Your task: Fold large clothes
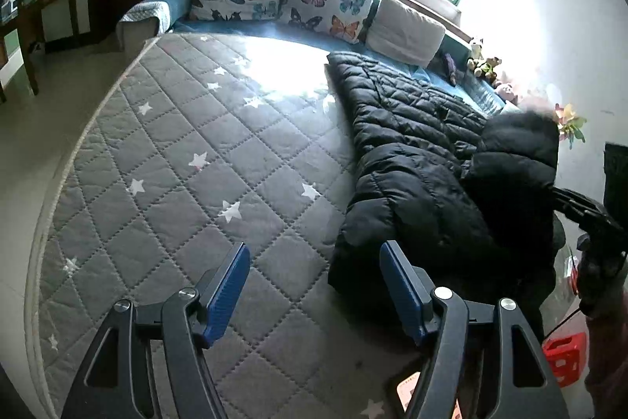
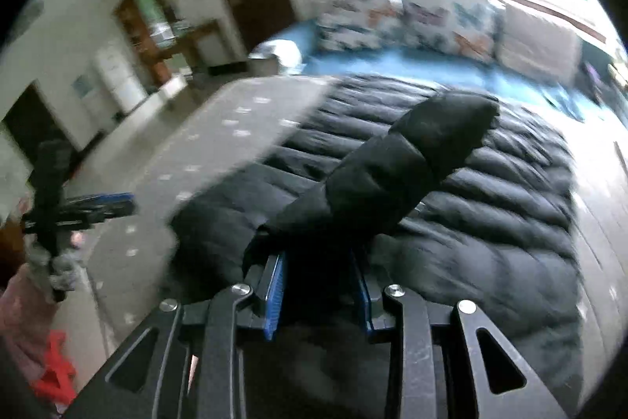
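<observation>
Fold approx. half done, I reckon: black quilted puffer jacket (image 1: 412,128) on grey star-print mattress (image 1: 196,163). My right gripper (image 2: 318,285) pinches its sleeve (image 2: 396,163) mid-lift; left gripper (image 1: 314,285) spread, empty.

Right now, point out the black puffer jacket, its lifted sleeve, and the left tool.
black puffer jacket (image 1: 412,128), left wrist view, quilted body panel.
lifted sleeve (image 2: 396,167), right wrist view, mid-sleeve above the jacket.
left tool (image 1: 314,285), left wrist view, gap between its open blue pads.
</observation>
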Demonstrator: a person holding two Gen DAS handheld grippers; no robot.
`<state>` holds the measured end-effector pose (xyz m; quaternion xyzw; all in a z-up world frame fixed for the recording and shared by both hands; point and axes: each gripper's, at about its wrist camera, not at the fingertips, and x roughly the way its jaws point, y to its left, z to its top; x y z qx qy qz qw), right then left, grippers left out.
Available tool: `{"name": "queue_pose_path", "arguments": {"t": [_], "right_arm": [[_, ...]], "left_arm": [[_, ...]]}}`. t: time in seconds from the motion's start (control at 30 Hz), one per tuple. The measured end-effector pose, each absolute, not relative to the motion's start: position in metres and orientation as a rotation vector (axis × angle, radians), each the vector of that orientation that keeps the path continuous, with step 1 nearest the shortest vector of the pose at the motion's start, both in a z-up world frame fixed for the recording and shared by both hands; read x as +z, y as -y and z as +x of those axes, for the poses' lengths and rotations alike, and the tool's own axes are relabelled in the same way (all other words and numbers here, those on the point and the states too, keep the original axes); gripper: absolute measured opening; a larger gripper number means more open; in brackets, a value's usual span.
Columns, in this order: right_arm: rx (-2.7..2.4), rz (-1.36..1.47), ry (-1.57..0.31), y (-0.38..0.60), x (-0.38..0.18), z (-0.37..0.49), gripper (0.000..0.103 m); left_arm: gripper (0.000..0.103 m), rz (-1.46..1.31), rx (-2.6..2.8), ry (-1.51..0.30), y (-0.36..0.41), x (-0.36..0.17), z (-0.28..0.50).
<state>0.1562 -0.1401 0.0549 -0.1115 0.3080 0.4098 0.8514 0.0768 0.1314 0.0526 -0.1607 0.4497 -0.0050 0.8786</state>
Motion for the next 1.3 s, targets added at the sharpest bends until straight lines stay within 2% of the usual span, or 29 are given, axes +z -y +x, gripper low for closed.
{"name": "queue_pose_path", "arguments": {"t": [0.17, 0.37, 0.6, 0.7, 0.8, 0.93, 1.03, 1.13, 1.3], "right_arm": [[0.896, -0.339, -0.601, 0.12, 0.058, 0.135, 0.035], [0.742, -0.324, -0.573, 0.191, 0.073, 0.146, 0.035], [0.503, -0.267, -0.683, 0.274, 0.059, 0.195, 0.035], [0.467, -0.283, -0.725, 0.284, 0.041, 0.205, 0.035], [0.457, -0.289, -0.744, 0.291, 0.021, 0.208, 0.035], [0.423, -0.316, -0.763, 0.297, -0.009, 0.211, 0.034], [0.43, -0.278, -0.737, 0.3, -0.026, 0.214, 0.034], [0.448, -0.272, -0.749, 0.303, -0.02, 0.215, 0.035], [0.502, -0.215, -0.715, 0.306, 0.031, 0.213, 0.035]], "left_arm": [[0.073, -0.327, -0.026, -0.908, -0.129, 0.067, 0.062], [0.073, -0.332, -0.068, -0.838, -0.113, 0.092, 0.062], [0.074, -0.215, -0.225, -0.748, -0.036, 0.126, 0.109], [0.073, -0.09, -0.244, -0.789, -0.001, 0.113, 0.141], [0.071, -0.068, -0.216, -0.899, 0.011, 0.078, 0.171], [0.07, -0.119, -0.185, -0.996, -0.001, 0.027, 0.182], [0.072, -0.154, -0.188, -0.983, -0.011, 0.003, 0.176], [0.072, -0.149, -0.163, -0.994, -0.011, -0.001, 0.178], [0.072, -0.13, -0.159, -1.015, -0.014, 0.006, 0.184]]}}
